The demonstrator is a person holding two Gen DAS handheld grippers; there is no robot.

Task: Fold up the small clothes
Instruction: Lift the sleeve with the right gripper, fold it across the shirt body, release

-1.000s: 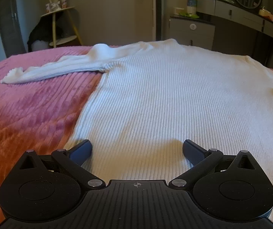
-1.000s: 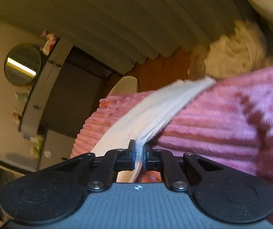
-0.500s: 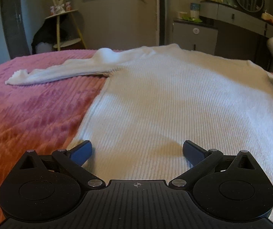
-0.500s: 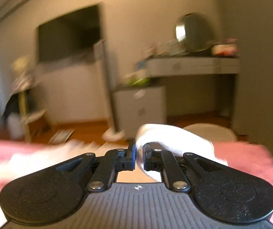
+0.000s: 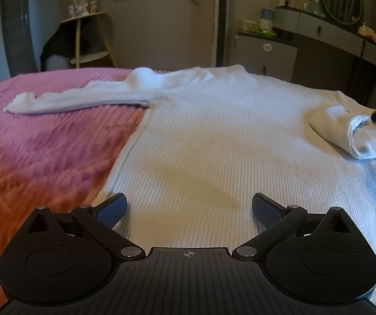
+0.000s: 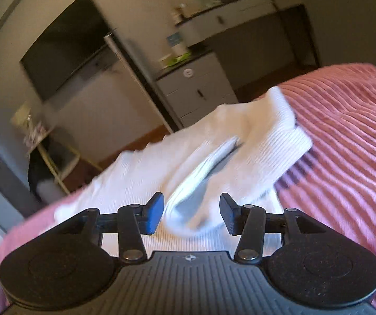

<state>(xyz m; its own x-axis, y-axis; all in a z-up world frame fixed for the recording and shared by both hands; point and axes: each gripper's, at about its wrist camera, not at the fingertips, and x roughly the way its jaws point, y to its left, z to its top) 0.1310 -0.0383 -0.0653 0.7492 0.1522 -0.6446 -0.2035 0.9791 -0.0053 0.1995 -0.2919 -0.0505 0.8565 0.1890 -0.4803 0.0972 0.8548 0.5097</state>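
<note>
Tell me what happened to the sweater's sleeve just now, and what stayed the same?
The right gripper carried the right sleeve from off the side of the bed in over the white sweater, folding it onto the body. A second ago its fingers were shut on the sleeve; now they are opening and it lies loose between them. The left gripper stayed open by the hem, and the left sleeve stayed stretched out on the pink bedspread.

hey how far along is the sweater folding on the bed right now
Early on. Done: the white sweater lies flat on the pink bedspread, and one sleeve is folded in over its body. In hand: the right hand-held gripper is opening, its jaws clear of that sleeve's cuff between them. Left: the other sleeve lies stretched out, and the body is unfolded. The left hand-held gripper sits open at the hem.
</note>
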